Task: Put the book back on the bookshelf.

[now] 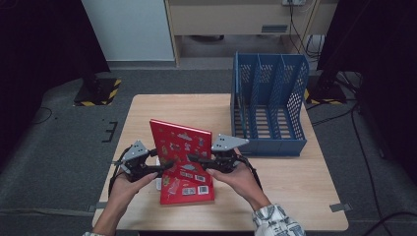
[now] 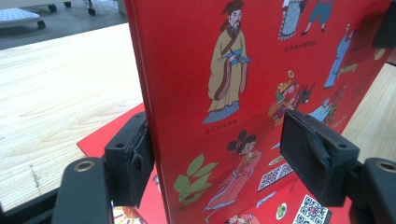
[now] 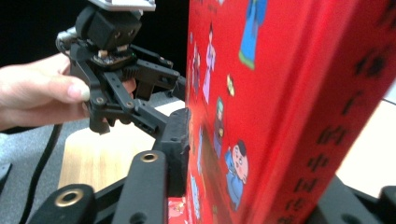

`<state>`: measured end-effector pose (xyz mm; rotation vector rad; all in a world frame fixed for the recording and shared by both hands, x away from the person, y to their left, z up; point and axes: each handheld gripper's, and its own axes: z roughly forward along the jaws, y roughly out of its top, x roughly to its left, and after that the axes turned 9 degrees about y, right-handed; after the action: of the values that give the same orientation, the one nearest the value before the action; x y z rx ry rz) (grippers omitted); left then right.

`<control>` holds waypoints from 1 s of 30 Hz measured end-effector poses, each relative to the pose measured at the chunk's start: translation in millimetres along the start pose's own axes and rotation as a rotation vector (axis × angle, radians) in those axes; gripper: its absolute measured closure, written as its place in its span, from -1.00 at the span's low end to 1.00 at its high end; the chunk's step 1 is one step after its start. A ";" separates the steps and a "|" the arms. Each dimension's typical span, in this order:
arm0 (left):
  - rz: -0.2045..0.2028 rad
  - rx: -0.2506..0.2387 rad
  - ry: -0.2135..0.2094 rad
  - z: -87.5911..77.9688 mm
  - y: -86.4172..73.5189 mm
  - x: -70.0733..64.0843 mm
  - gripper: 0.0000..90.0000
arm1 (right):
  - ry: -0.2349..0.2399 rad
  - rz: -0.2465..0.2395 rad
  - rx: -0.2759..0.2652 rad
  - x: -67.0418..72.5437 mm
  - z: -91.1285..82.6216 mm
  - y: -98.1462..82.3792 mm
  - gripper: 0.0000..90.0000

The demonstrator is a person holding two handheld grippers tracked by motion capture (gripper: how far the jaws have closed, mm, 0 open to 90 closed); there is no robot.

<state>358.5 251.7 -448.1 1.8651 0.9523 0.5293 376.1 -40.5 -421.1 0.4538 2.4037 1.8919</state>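
Two hands reach in from below, palms inward, flanking an upright red book [image 1: 181, 147] standing at mid-table. The left gripper [image 1: 156, 164] straddles its edge loosely; the right gripper [image 1: 196, 160] clasps its spine.

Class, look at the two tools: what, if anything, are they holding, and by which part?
The upright red picture book: the left tool straddles its left edge, the right tool its spine edge.
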 end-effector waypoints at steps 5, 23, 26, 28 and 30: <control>0.001 0.002 0.006 -0.4 0.1 -0.6 -0.38 | -0.010 -0.009 -0.018 0.7 -3.9 5.7 0.48; -0.055 -0.015 0.064 -3.6 -1.7 5.7 -0.53 | 0.005 -0.036 -0.045 -3.6 1.7 11.2 0.77; -0.061 -0.007 0.072 -4.4 -5.0 8.3 -0.54 | -0.006 -0.037 -0.042 -9.4 3.3 12.8 0.76; -0.059 -0.003 0.080 -4.6 -6.9 9.3 -0.54 | -0.020 -0.034 -0.048 -13.9 4.6 13.2 0.76; -0.051 0.009 0.090 -4.7 -8.6 10.1 -0.54 | -0.036 -0.025 -0.055 -18.0 5.8 13.4 0.75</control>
<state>358.0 264.5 -453.9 1.8331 1.0609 0.5829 397.3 -36.9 -412.2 0.4485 2.3181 1.9176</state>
